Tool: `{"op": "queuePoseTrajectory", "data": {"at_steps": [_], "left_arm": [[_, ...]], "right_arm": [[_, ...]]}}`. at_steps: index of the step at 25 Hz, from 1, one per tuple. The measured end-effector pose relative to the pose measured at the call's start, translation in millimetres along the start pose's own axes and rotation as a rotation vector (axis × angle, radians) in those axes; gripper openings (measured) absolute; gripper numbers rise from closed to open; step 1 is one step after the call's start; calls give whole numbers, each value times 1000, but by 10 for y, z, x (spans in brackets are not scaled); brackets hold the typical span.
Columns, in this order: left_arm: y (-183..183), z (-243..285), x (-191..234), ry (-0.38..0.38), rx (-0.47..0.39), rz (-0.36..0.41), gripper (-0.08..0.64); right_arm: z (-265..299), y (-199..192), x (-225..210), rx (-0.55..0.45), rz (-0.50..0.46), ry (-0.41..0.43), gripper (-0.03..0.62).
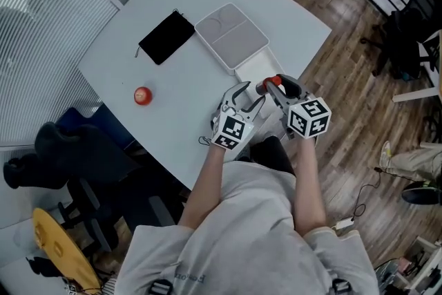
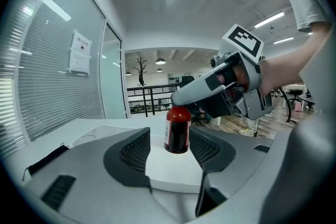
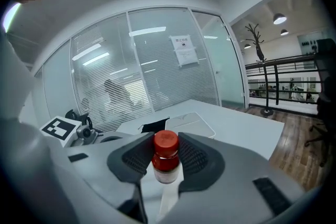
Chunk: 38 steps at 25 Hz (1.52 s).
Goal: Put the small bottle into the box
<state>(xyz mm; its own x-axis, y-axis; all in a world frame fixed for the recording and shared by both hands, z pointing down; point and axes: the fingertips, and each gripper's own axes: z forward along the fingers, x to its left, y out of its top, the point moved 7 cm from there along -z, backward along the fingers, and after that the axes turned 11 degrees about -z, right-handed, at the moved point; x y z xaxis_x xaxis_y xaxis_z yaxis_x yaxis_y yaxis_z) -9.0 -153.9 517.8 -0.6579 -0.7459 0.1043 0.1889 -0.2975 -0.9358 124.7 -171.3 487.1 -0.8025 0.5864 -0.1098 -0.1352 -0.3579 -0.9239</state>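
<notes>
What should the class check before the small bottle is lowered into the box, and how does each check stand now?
1. Right gripper jaws closed on the small bottle, just under its red cap: ok.
2. Bottle upright, as the left gripper view shows it: ok.
3. Box open, with the lid lying beside it: ok.
4. Left gripper jaws apart, with a gap on each side of the bottle: ok.
5. Bottle squarely over the box opening: cannot tell; it sits near the box's near edge.
</notes>
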Motion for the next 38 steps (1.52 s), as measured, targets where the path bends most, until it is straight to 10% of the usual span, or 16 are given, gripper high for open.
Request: {"op": "queuePoseTrajectory", "data": {"at_steps": [15, 23, 38], "left_arm": [[-95, -283, 281, 96, 11, -36, 226], [-71, -318, 388, 131, -37, -71, 29], [-126, -357, 510, 141, -33, -121, 29]], "right_arm": [[67, -322, -196, 194, -78, -36, 144], [126, -450, -248, 247, -81, -55, 144], [223, -905, -228, 333, -41, -115, 144]]}}
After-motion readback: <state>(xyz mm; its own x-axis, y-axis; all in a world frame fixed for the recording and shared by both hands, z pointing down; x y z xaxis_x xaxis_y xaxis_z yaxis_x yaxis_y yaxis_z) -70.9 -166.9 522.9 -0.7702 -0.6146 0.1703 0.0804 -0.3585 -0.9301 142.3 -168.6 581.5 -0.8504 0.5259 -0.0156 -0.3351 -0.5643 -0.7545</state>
